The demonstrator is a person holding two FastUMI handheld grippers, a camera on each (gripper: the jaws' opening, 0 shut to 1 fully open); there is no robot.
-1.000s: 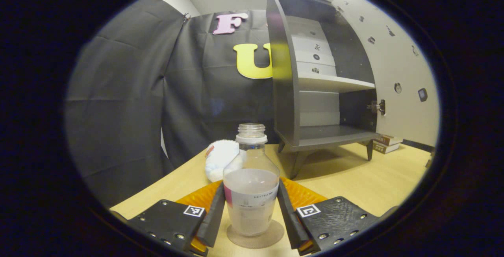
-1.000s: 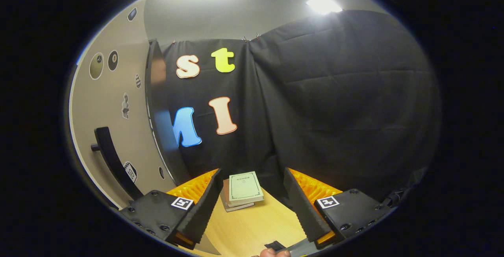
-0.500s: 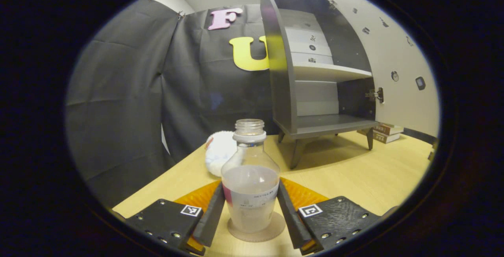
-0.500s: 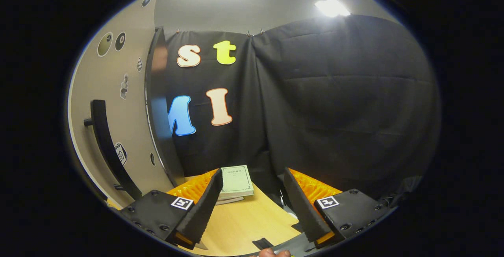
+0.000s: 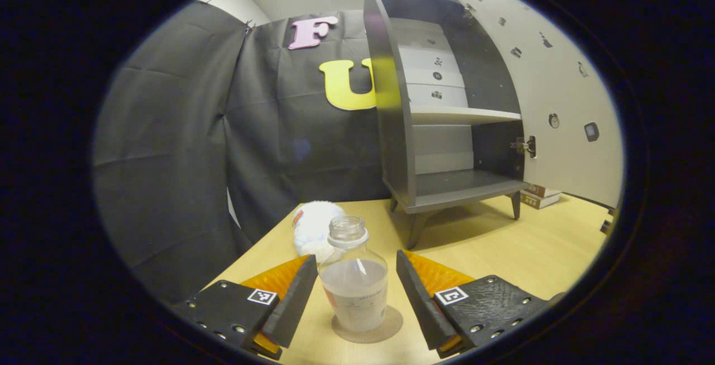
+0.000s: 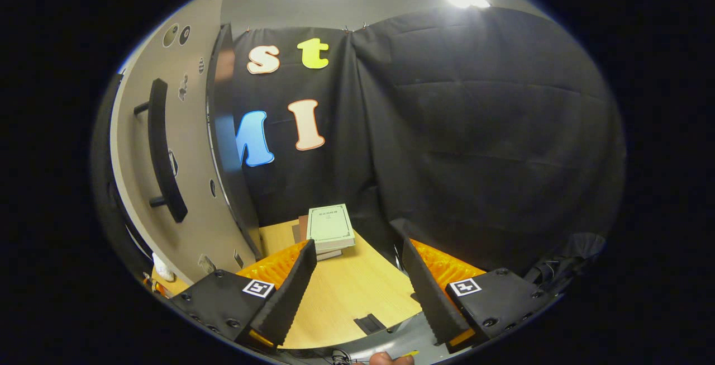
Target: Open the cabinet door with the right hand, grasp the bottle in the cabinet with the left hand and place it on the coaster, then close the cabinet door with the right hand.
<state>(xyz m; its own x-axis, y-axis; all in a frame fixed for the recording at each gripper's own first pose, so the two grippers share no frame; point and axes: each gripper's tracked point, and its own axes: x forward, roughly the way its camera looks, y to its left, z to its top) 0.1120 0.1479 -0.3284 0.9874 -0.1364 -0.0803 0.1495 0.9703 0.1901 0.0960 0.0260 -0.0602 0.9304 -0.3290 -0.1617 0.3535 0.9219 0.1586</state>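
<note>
A clear uncapped bottle (image 5: 353, 292) with pale liquid stands upright on the round brown coaster (image 5: 385, 328) on the wooden table. My left gripper (image 5: 354, 257) is open, its fingers flanking the bottle with a gap on each side. Behind it the grey cabinet (image 5: 399, 130) stands with bare shelves and its pale door (image 5: 558, 91) swung wide to the right. In the right gripper view, that door (image 6: 192, 186) is at the left with its dark bar handle (image 6: 162, 152) facing me. My right gripper (image 6: 357, 242) is open and holds nothing, to the right of the door's edge.
A white fluffy ball (image 5: 313, 225) lies just behind the bottle. A stack of books (image 6: 329, 228) sits on the table by the booth wall, beyond the door; the books (image 5: 537, 197) also peek from under the door. A hand (image 6: 385, 359) is at the bottom edge.
My left gripper has let go of the bottle and drawn back a little; the bottle stays on the coaster. The right gripper view has shifted, and the door handle now sits higher at the left.
</note>
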